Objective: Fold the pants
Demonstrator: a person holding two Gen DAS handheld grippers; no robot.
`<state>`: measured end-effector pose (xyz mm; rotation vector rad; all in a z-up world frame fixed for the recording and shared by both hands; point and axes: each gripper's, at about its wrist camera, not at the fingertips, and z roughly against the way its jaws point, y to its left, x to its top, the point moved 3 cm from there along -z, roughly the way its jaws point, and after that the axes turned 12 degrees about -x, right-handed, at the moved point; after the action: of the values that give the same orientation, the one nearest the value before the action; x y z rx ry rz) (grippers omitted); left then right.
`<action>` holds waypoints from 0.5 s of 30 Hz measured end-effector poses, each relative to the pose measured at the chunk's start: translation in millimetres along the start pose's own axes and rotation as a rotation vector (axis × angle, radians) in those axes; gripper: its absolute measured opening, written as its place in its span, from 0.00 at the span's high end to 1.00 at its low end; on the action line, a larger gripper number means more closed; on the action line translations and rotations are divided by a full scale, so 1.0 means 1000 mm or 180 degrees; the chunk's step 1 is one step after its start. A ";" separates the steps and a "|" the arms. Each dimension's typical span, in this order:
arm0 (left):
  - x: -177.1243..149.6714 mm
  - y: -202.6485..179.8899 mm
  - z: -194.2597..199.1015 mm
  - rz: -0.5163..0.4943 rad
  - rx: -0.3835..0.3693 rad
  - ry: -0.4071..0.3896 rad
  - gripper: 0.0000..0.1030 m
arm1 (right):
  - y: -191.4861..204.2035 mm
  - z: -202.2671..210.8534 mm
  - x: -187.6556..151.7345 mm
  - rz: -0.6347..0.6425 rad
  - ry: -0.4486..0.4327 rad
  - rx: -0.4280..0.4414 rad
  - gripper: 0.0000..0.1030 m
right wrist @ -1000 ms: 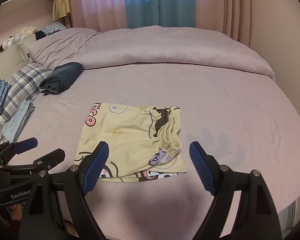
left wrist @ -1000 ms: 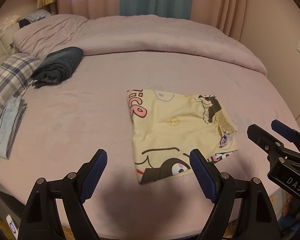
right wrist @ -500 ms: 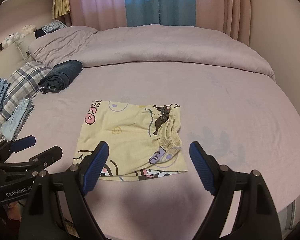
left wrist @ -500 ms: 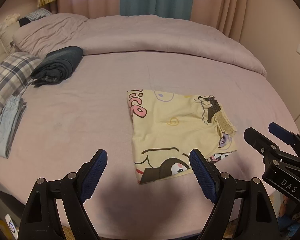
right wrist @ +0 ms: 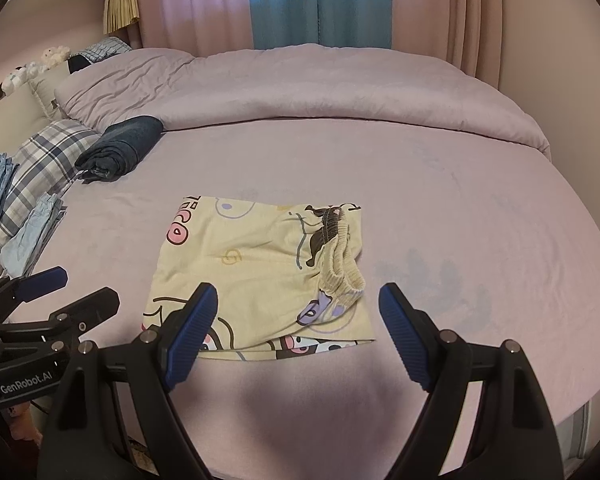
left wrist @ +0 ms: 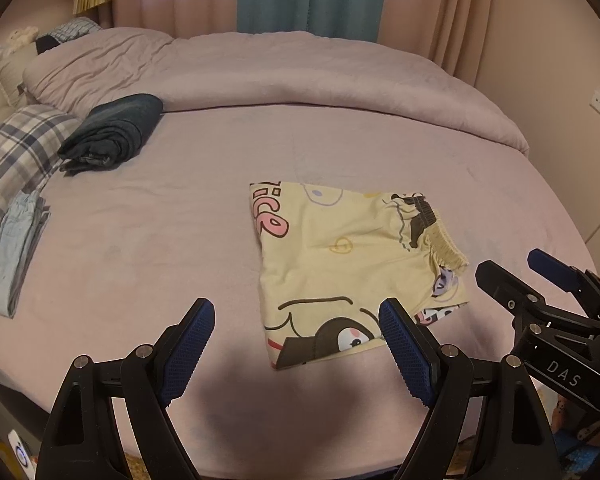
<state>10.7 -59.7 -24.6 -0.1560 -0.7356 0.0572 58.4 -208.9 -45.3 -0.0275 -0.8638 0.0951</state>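
The yellow cartoon-print pants (left wrist: 348, 264) lie folded into a rough square on the pink bed sheet, elastic waistband at their right edge. They also show in the right wrist view (right wrist: 260, 276). My left gripper (left wrist: 296, 344) is open and empty, held above the near edge of the bed, left of the pants' near corner. My right gripper (right wrist: 296, 332) is open and empty above the pants' near edge. The right gripper shows in the left wrist view (left wrist: 540, 280), and the left gripper shows in the right wrist view (right wrist: 72, 284).
A folded dark blue garment (left wrist: 112, 136) lies at the back left. A plaid pillow (left wrist: 16, 152) with light blue jeans (left wrist: 8, 252) sits at the left edge. A rolled pink duvet (left wrist: 300, 76) spans the back. The bed's front edge (right wrist: 340, 456) is close below.
Both grippers have pulled back and risen slightly from the pants. The pants have not moved.
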 end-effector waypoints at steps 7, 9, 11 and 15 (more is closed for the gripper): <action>0.001 0.000 0.000 0.0002 -0.0014 -0.0001 0.18 | 0.001 -0.002 -0.001 -0.0001 0.0012 0.0026 0.19; 0.001 0.000 0.000 0.0007 -0.0037 0.0007 0.18 | 0.002 -0.002 -0.002 0.0000 0.0014 0.0029 0.19; 0.001 -0.001 0.000 0.0010 -0.0050 0.0007 0.18 | 0.002 -0.002 -0.002 -0.0004 0.0019 0.0032 0.19; 0.000 -0.003 0.000 -0.0007 -0.0045 0.0006 0.18 | 0.002 -0.003 -0.002 0.0002 0.0028 0.0019 0.19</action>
<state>11.1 -62.7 -23.9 -0.1687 -0.7345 0.0497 59.1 -207.3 -48.9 -0.0226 -0.8549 0.0979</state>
